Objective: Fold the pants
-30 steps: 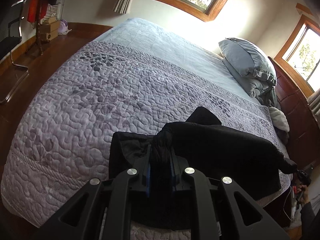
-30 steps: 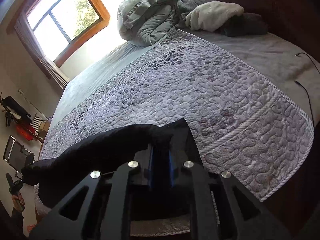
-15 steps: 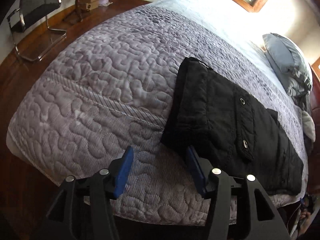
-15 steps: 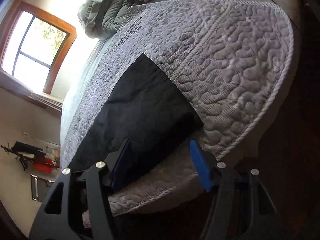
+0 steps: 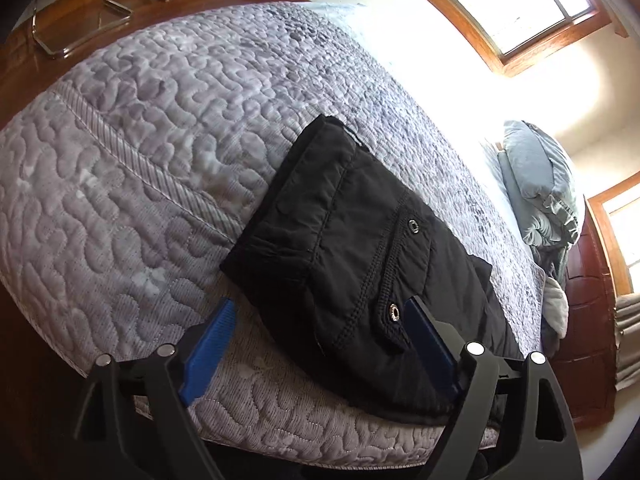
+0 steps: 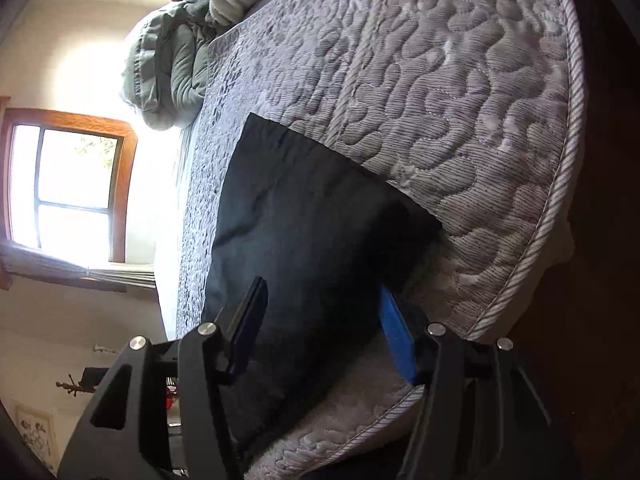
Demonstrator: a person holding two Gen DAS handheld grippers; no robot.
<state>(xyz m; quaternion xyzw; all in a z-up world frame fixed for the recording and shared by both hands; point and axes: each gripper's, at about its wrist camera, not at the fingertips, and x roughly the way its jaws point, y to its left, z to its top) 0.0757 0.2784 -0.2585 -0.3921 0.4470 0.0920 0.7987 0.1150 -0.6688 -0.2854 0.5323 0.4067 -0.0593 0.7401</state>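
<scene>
Black pants [image 5: 352, 232] lie folded flat on the grey quilted bedspread [image 5: 152, 128], close to the bed's near edge. The end with two metal snaps faces my left gripper [image 5: 320, 320]. Its jaws are opening, with that near edge of the pants between the blue pads [image 5: 212, 344] and neither pad pressing on it. In the right wrist view the other end of the pants [image 6: 304, 208] reaches between the fingers of my right gripper [image 6: 322, 312]. Its jaws are closing and stand apart around the cloth, not clamped on it.
Grey pillows [image 5: 540, 184] and bunched bedding [image 6: 168, 60] are piled at the head of the bed by a dark wooden headboard [image 5: 584, 320]. Bright windows [image 6: 68, 184] line the wall. A chrome chair frame [image 5: 80, 36] stands on the wooden floor beyond the bed.
A second ago both grippers were shut on the lifted pants. They have since let go, the pants now lie flat on the bed, and both grippers have sunk and rolled with jaws apart.
</scene>
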